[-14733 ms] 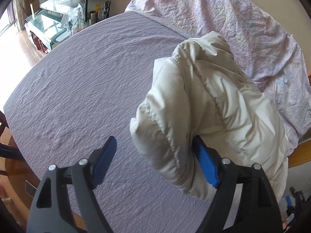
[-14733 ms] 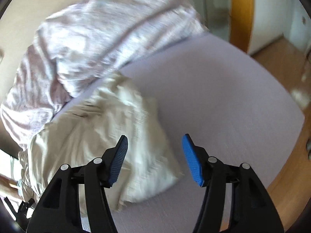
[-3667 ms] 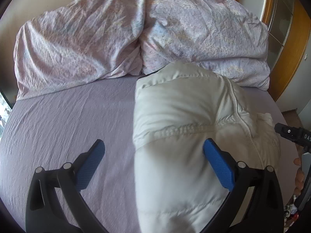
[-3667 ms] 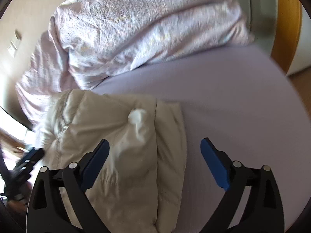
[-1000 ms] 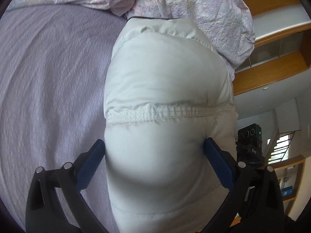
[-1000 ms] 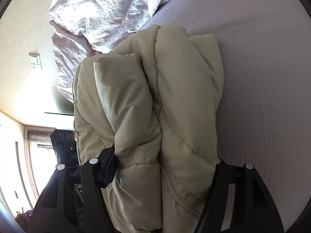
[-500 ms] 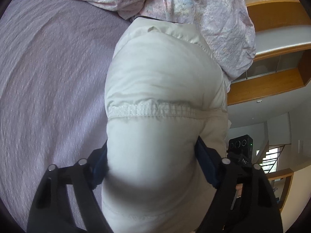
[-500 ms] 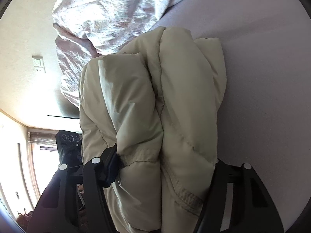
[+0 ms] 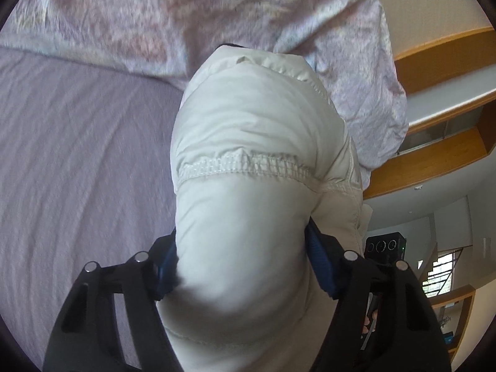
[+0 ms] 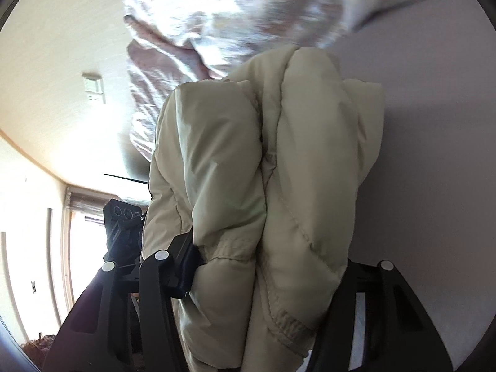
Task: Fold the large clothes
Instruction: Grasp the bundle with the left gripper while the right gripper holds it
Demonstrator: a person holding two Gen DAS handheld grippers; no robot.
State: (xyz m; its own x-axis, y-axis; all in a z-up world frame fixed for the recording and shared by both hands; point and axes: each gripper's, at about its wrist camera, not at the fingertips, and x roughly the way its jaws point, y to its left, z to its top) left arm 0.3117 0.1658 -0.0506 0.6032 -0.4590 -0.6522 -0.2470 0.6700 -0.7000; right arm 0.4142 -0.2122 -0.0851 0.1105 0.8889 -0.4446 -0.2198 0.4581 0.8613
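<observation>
The cream puffy jacket (image 9: 254,161) is bundled into a thick folded wad and gripped from both ends, which I judge to be the way to keep the folds from springing apart while the bundle is carried or turned over the bed (image 9: 77,155); padded clothing like this tends to puff open as soon as pressure comes off. It appears raised off the purple sheet, near the crumpled floral duvet (image 9: 186,15) at the head of the bed, though whether its far end touches the sheet cannot be made out. The left gripper (image 9: 245,263) has its blue pads (image 9: 322,266) pressed into either side of the padded roll just below the elastic seam, the jaws held fairly wide apart only because the fabric between them is so bulky; it is clamped on the jacket. The right gripper (image 10: 266,276) squeezes the opposite end, where several layers (image 10: 279,155) stack side by side; its left finger (image 10: 183,266) digs into the outer layer, while the other finger is mostly hidden behind the fabric. It too is clenched on the jacket, with the layers bulging out around it. Each gripper's camera shows the other one beyond the bundle.
</observation>
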